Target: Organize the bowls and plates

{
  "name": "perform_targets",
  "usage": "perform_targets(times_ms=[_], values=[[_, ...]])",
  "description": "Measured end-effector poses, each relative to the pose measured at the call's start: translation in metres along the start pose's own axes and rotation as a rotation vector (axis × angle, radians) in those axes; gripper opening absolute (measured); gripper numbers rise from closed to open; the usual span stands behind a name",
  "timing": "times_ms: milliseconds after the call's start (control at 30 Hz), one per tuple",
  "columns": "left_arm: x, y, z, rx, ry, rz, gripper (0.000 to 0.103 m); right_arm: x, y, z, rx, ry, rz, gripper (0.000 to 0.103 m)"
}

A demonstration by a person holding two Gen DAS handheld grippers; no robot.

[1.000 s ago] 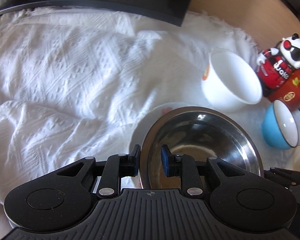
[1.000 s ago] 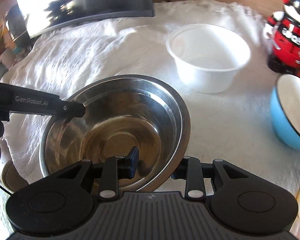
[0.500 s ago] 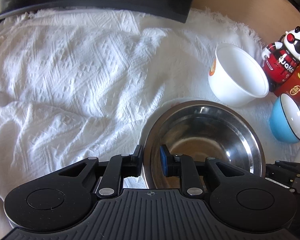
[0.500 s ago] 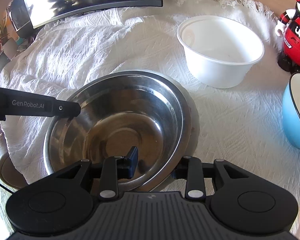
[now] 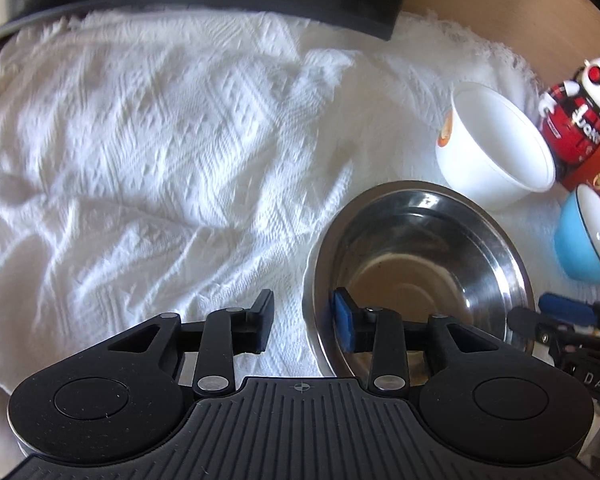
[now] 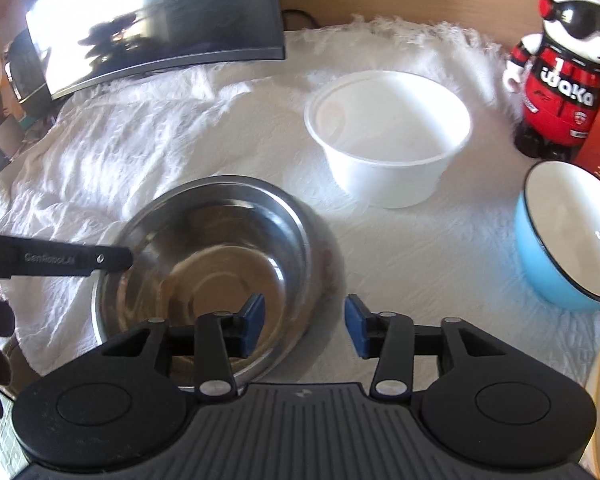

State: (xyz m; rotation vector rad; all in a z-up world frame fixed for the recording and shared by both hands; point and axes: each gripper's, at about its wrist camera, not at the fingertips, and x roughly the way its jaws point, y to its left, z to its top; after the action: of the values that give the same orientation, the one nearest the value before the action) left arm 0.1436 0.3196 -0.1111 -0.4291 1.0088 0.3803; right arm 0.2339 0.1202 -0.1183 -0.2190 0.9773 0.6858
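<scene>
Before you: a silver steel bowl (image 6: 216,264), a white bowl (image 6: 392,140), a sky-blue bowl (image 6: 556,256) with white inside, on white diamond-woven cloth (image 5: 160,140).

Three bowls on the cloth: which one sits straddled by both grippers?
The steel bowl. Its rim lies between the opening jaws of each gripper, untouched; the white bowl and blue bowl stand apart.

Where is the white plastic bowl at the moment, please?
In the right wrist view, the white plastic bowl sits upper right on the white cloth, between the steel bowl and panda figurine.
</scene>
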Motion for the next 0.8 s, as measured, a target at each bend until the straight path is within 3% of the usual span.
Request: perform_targets(times_ms=[167, 433, 533, 800], values=[[0.017, 0.013, 0.006, -0.116, 0.043, -0.057, 0.043, 0.009, -0.012, -0.004, 0.053, 0.031, 0.004, 0.053], [0.037, 0.01, 0.011, -0.137, 0.102, -0.144, 0.035, 0.036, -0.023, -0.003, 0.179, 0.135, 0.112, 0.053], [0.04, 0.003, 0.011, -0.114, 0.106, -0.117, 0.034, 0.049, -0.022, -0.005, 0.209, 0.187, 0.173, 0.049], [0.043, -0.023, 0.026, -0.05, 0.138, -0.078, 0.035, 0.042, -0.018, -0.007, 0.176, 0.158, 0.145, 0.047]])
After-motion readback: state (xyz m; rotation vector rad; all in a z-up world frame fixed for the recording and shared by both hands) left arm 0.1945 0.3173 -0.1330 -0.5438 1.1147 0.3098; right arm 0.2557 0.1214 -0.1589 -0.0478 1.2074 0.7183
